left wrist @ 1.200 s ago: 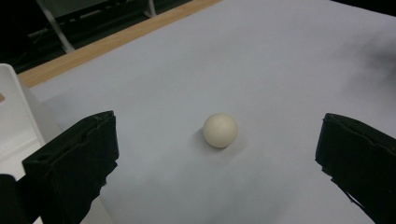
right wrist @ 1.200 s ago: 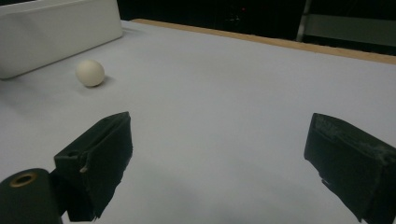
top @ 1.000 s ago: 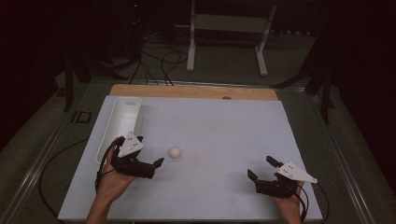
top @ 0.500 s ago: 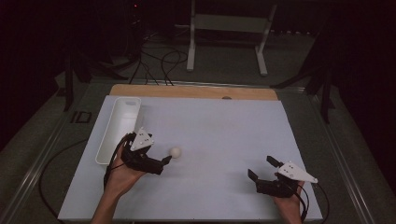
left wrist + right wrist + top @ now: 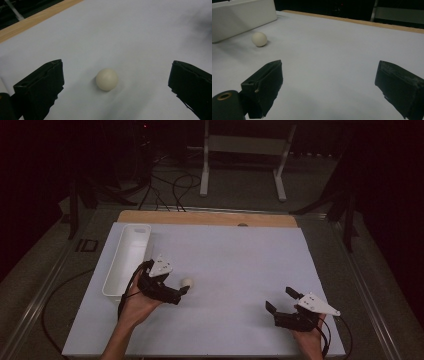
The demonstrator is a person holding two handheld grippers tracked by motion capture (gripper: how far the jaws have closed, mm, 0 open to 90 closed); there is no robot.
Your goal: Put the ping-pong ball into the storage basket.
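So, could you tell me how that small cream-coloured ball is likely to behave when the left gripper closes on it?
The small cream-coloured ball is round and lies free on the flat white table, so a nudge would probably roll it. Its smooth surface may slip from the left gripper if its open jaws close off-centre. It looks rigid and probably light.

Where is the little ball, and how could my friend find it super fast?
Start at the big white table and look to its left side, where a long white tray lies. Just right of the tray, in front of the left tool, sits the ball. It is the only small, round, cream-coloured thing there.
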